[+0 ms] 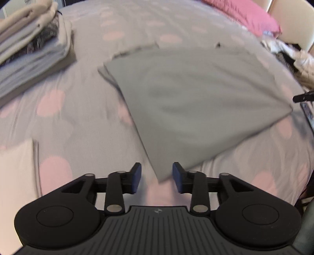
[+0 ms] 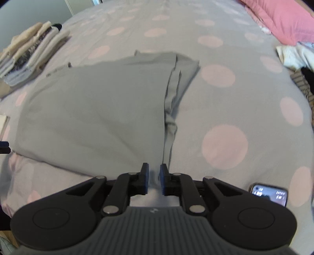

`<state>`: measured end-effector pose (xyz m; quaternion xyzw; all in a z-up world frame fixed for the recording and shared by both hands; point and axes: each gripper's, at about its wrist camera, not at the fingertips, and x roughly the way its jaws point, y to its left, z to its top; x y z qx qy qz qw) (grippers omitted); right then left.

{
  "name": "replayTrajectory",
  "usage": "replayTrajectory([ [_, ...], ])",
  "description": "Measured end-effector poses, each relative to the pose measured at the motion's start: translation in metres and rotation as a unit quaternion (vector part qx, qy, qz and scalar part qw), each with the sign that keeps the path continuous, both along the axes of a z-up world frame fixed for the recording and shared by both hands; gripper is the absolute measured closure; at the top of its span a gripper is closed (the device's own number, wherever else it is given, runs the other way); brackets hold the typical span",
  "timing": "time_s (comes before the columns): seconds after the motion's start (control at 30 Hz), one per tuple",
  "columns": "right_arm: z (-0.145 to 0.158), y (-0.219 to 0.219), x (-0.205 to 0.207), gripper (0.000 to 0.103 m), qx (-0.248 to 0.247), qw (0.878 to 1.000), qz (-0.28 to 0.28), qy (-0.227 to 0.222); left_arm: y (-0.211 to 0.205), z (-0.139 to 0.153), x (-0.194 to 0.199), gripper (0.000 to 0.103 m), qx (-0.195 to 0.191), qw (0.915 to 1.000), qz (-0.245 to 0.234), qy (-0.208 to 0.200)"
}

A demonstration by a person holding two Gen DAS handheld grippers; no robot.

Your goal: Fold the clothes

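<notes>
- Grey shirt lies partly folded on the dotted bed.
- My left tongs gape beside its corner.
- My right tongs pinch its hem.

A grey bedspread with pink dots covers the bed, a pink pillow lies at its far right corner, and a lit phone rests near its near right edge.
</notes>
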<state>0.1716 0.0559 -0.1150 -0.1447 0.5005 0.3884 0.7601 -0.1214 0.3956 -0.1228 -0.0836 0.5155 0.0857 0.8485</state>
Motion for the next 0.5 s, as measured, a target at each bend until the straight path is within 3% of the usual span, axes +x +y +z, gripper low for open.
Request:
replayTrajectory([
  [0.13,0.014,0.013,0.017,0.086,0.01,1.0,0.013,-0.02,0.027,0.016,0.026,0.068,0.019,0.9991,0.029,-0.023],
  [0.23,0.019,0.027,0.036,0.086,0.027,0.999,0.019,-0.041,0.056,0.017,0.052,0.068,0.01,0.9965,0.07,-0.045],
  [0.4,0.017,0.05,0.076,0.075,0.068,0.997,-0.017,-0.036,0.093,0.002,0.092,0.068,-0.036,0.988,0.135,-0.066],
  [0.5,0.011,0.065,0.095,0.075,0.084,0.996,-0.033,-0.022,0.105,-0.015,0.109,0.072,-0.069,0.9836,0.155,-0.063],
])
